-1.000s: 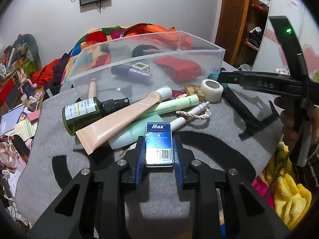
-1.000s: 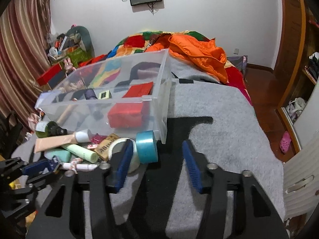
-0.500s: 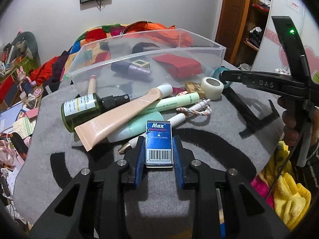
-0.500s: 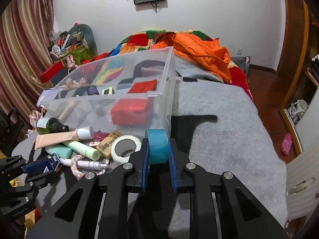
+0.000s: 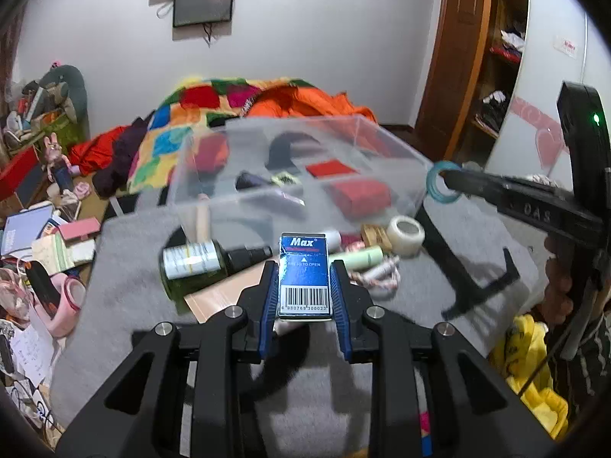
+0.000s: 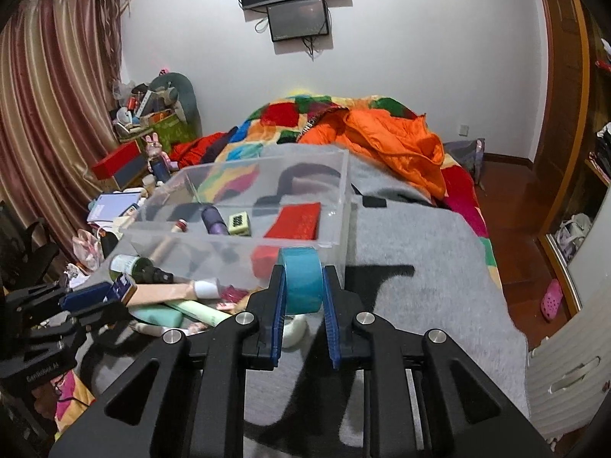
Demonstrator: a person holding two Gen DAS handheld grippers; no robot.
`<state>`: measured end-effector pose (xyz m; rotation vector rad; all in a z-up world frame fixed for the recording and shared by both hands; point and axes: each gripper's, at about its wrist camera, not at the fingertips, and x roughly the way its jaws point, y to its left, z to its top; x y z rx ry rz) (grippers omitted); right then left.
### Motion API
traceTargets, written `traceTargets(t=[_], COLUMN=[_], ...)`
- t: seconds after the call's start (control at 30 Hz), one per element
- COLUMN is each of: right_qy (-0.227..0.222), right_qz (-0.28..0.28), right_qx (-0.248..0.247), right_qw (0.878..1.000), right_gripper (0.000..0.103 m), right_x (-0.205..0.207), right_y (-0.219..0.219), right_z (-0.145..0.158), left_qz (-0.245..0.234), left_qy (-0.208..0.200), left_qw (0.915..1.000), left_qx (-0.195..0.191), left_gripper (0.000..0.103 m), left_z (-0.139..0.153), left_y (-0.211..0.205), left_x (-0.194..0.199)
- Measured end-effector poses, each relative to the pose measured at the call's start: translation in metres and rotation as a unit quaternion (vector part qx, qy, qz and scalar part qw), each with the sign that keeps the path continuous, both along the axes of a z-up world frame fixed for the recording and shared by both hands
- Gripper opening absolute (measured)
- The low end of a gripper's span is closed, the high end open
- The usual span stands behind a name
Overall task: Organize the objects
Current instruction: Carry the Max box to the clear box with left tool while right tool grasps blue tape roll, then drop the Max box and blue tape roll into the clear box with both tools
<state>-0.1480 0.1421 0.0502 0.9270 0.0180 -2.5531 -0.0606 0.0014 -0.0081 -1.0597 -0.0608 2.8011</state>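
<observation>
My left gripper [image 5: 304, 290] is shut on a blue "Max" staples box [image 5: 304, 274] and holds it above the grey blanket. My right gripper [image 6: 303, 286] is shut on a teal tape roll [image 6: 301, 280], lifted near the front wall of the clear plastic bin [image 6: 336, 210]. The bin [image 5: 401, 156] holds a red box [image 6: 294, 221], a purple bottle [image 6: 214, 219] and a die-like cube [image 6: 240, 223]. The tape roll also shows in the left wrist view [image 5: 439, 187]. The left gripper with the box shows in the right wrist view [image 6: 95, 294].
In front of the bin lie a green spray bottle [image 5: 198, 267], a peach tube [image 5: 225, 294], a pale green tube [image 5: 359, 257], a white tape roll [image 5: 406, 233] and a small brown box [image 5: 376, 234]. Floor clutter is on the left [image 5: 38, 252]. A colourful quilt [image 6: 343, 122] lies behind.
Both grippers have lifted their loads off the blanket. The right gripper closed on the teal tape roll and raised it toward the bin. The left raised the staples box.
</observation>
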Motion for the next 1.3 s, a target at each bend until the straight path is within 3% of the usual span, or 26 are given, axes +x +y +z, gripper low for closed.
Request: traceTargets(t=[0.6,1.3], right_qy=[0.034,-0.020], right_qz=[0.013,0.018], right_qx=[-0.024,0.003], right_qw=[0.999,1.000], right_gripper=[0.016,0.016], right_x=[-0.020,-0.065], right_y=[-0.026,-0.064], right_z=[0.031,-0.007], left_qz=[0.035,0.053], left_qy=[0.052,-0.006], left_qw=[0.9980,0.9986], left_qx=[0.009,-0.004], left_gripper=[0.027,0.027], left_z=[0.042,0.002], left_y=[-0.017,-0.025], left_x=[-0.039,-0.100])
